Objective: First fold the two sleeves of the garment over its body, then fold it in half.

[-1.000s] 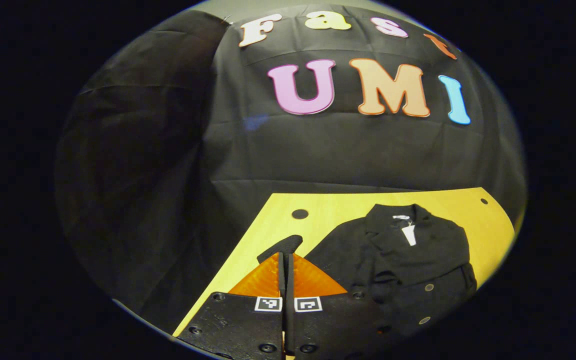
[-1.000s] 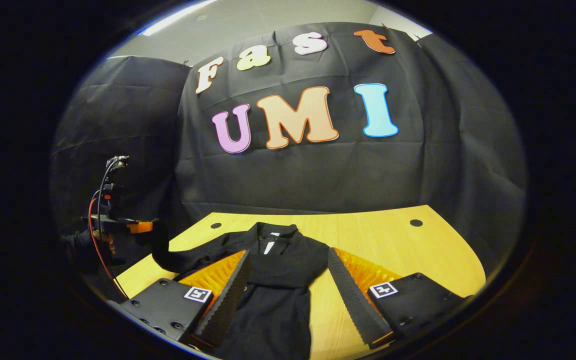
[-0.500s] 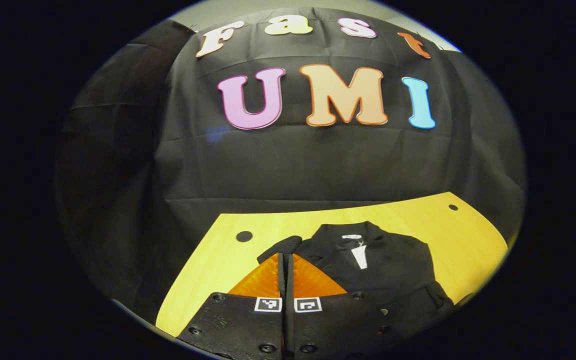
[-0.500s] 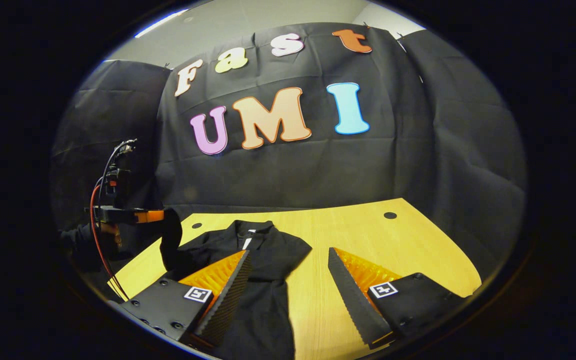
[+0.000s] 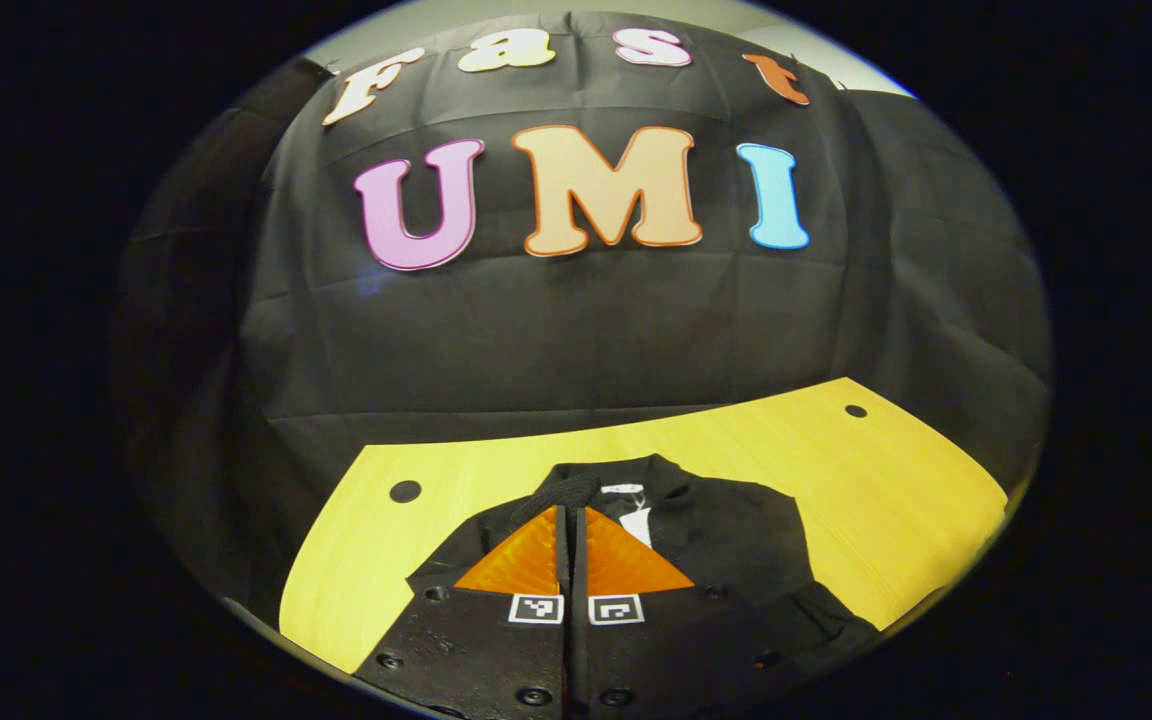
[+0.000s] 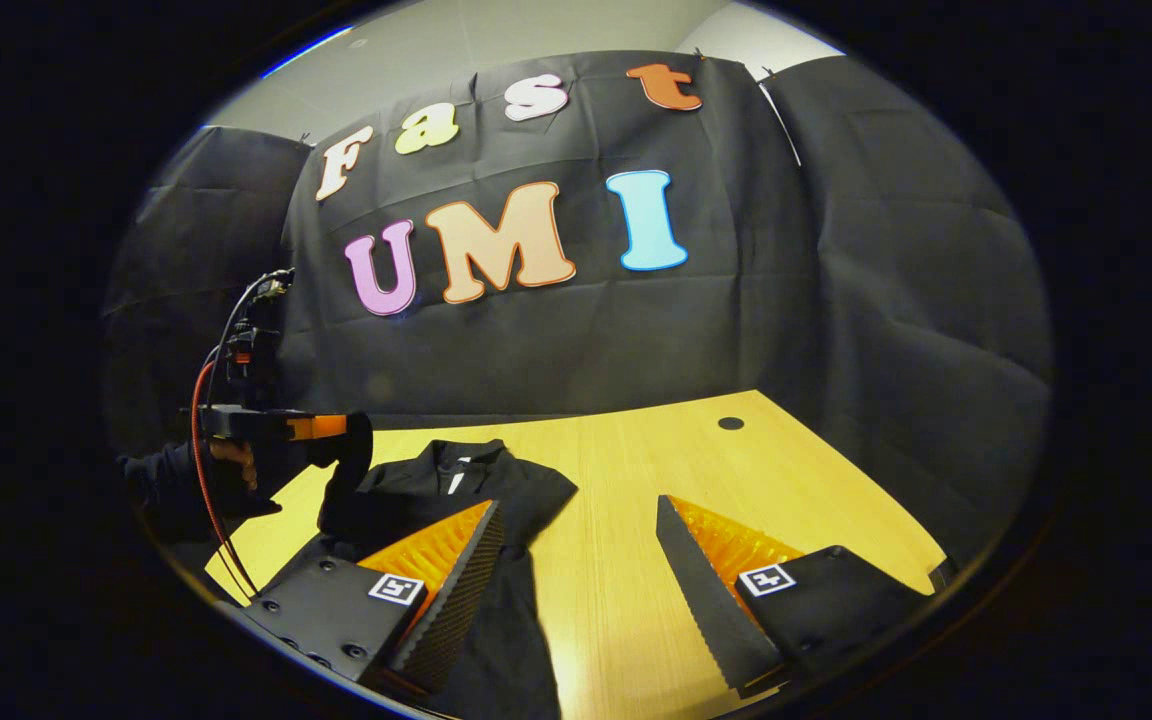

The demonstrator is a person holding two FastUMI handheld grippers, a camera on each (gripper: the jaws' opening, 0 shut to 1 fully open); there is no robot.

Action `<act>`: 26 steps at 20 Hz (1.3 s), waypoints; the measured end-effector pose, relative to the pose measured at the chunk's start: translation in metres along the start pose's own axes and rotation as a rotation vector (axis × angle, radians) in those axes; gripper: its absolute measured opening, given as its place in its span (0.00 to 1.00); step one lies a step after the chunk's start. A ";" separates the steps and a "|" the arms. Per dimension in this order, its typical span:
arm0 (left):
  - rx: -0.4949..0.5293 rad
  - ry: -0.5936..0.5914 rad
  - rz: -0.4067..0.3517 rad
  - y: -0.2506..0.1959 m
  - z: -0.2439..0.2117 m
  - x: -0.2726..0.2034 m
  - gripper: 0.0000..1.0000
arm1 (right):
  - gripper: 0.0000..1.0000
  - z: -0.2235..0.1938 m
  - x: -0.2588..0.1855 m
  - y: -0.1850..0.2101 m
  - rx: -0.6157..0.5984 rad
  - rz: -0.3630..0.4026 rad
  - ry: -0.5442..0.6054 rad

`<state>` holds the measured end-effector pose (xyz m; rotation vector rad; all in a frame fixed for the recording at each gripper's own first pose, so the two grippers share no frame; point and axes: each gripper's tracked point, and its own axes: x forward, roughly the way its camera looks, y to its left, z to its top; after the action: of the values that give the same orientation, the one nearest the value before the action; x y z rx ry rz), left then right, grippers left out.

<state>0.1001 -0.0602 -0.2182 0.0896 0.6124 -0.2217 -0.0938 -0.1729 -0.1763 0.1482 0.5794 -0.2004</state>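
Observation:
A black jacket [image 5: 736,540] lies flat on the yellow wooden table [image 5: 896,480], collar toward the wall. My left gripper [image 5: 571,510] is shut on the black sleeve cuff [image 5: 568,487] and holds it up over the jacket's body, close to the collar. In the right gripper view the left gripper [image 6: 351,435] hangs above the jacket [image 6: 506,490] with the sleeve [image 6: 341,495] drooping from it. My right gripper [image 6: 576,505] is open with nothing between its fingers, low over the table; its left finger [image 6: 456,560] is above the jacket's right edge.
A hand in a dark sleeve [image 6: 236,460] holds the left gripper, with red and black cables [image 6: 204,400] rising from it. The table [image 6: 656,470] has a round hole [image 6: 731,423] at its far right and another [image 5: 405,491] at its far left.
My left gripper has carried the sleeve rightward, from beside the jacket to over its body near the collar. The right gripper has swung right, away from the jacket, and stays open.

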 end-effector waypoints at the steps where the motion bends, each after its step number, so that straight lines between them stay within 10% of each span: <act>1: 0.001 0.003 -0.019 -0.010 0.000 0.004 0.00 | 0.98 -0.001 -0.001 -0.004 0.001 -0.009 0.001; 17: 0.027 0.130 -0.193 -0.136 -0.040 0.052 0.00 | 0.98 -0.021 -0.028 -0.052 0.044 -0.117 0.036; 21: -0.044 0.071 -0.188 -0.136 -0.022 0.037 1.00 | 0.98 -0.019 -0.019 -0.042 0.029 -0.067 0.035; 26: -0.045 -0.063 -0.110 -0.084 0.012 -0.021 0.92 | 0.98 -0.005 -0.002 -0.010 -0.004 0.043 0.007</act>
<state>0.0709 -0.1399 -0.1974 0.0052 0.5595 -0.3155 -0.1006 -0.1812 -0.1802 0.1575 0.5830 -0.1574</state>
